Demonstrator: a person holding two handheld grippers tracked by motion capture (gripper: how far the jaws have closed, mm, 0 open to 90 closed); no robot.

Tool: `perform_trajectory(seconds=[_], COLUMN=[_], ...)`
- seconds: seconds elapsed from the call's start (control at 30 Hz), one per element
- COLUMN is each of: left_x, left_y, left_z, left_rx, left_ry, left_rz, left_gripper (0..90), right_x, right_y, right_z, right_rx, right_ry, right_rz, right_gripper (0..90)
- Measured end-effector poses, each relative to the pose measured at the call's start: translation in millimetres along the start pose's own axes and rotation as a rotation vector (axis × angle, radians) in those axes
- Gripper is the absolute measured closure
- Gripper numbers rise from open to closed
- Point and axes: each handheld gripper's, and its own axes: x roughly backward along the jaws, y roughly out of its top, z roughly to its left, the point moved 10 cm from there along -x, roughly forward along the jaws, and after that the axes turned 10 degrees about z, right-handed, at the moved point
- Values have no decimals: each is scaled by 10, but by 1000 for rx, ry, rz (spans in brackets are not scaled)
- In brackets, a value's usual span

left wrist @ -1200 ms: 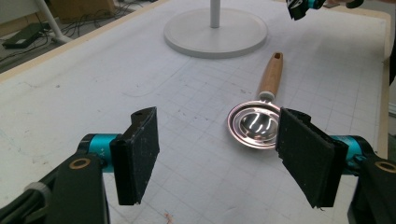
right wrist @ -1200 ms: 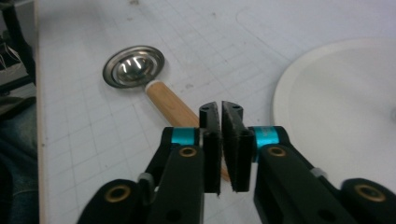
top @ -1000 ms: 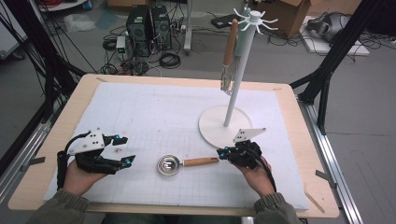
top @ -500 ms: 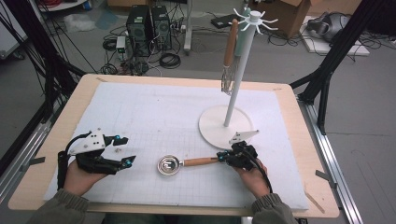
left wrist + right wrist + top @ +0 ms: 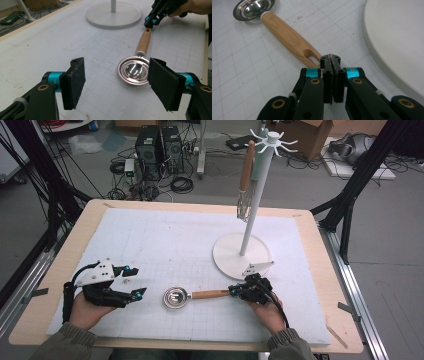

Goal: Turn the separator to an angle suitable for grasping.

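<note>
On the white mat (image 5: 165, 245), near the front edge, a scoop (image 5: 176, 297) is lying flat between the two grippers, bowl up, wooden handle (image 5: 210, 294) pointing toward the right gripper (image 5: 235, 291).

Right gripper: jaws are pressed together, nothing between them, tips sitting just beside the handle's slotted end (image 5: 311, 58). Whether they are touching the wood is hard to tell.

Left gripper (image 5: 134, 281): jaws are standing fairly wide, empty, resting near the bowl's far side. In its own view the metal bowl (image 5: 133, 70) is showing between the pads (image 5: 77, 82), well ahead of them.

Handling, as a guess: small and light, rigid all through. Polished bowl is looking slick and rounded, a poor place to pinch. The wood is offering more friction and flatter sides, so mid-handle is looking like the best hold, jaws across its width. Bowl end is probably heavier, so a grip at the slot end may let it droop or swivel.

Behind the scoop, a white stand (image 5: 243, 256) is holding a whisk (image 5: 245, 185) by a hook up top; the slot would serve for hanging the same way.
</note>
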Motion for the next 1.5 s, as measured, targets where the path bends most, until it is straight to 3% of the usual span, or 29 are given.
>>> perform_trajectory(seconds=[0.6, 0.9, 1.33, 1.5], left_x=[-165, -317, -403, -414], left_y=[10, 59, 83, 80], left_z=[-103, -179, -222, -223], left_rx=[-30, -49, -55, -62], left_ry=[-44, -75, -96, -98], left_rz=[34, 49, 54, 58], left_gripper=[319, 320, 320, 321], right_x=[-137, -141, -184, -238], right_y=[100, 126, 122, 156], right_z=[262, 307, 313, 392], right_rx=[42, 52, 37, 67], right_ry=[82, 106, 101, 100], right_rz=[1, -12, 0, 12], right_gripper=[893, 893, 893, 893])
